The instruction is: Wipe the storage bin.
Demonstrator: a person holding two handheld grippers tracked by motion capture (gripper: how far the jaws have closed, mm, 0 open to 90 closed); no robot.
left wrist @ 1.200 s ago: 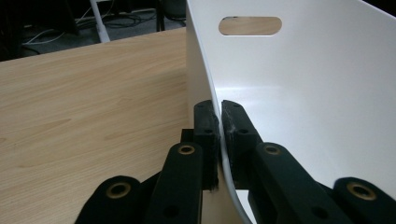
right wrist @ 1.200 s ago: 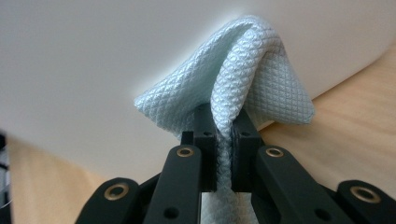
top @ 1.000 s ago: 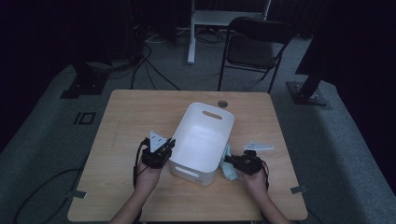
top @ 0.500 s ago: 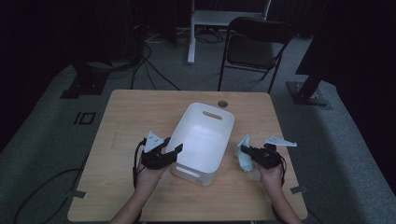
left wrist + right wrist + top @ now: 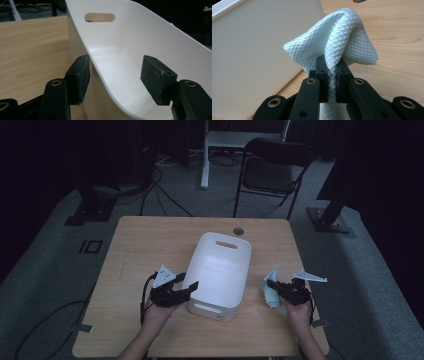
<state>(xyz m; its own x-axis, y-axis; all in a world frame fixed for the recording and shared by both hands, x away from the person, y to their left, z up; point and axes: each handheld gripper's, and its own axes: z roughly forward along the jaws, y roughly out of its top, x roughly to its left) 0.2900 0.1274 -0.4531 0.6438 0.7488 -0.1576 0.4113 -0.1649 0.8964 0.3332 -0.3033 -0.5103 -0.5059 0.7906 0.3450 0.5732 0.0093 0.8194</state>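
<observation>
A white plastic bin [image 5: 220,270] with a handle slot stands in the middle of the wooden table [image 5: 150,245]. My left gripper [image 5: 187,282] is at its near left corner. Its jaws have just been opening and now straddle the bin's wall [image 5: 140,37]. One pad [image 5: 80,72] is close against the outside and the other [image 5: 156,75] hangs clear inside, so the left gripper [image 5: 117,72] is open. To the right of the bin, my right gripper [image 5: 274,285] is shut on a light blue quilted cloth [image 5: 269,294]. The cloth [image 5: 342,32] bunches up above the right gripper [image 5: 332,62], beside the bin's outer wall [image 5: 257,50].
A round cable hole [image 5: 238,230] sits in the table just behind the bin. A black folding chair [image 5: 272,170] and a white desk leg [image 5: 205,150] stand beyond the far edge. Cables lie on the grey floor at the left.
My left jaws have opened off the bin's wall. My right gripper has carried the cloth to the right, away from the bin's near right corner.
</observation>
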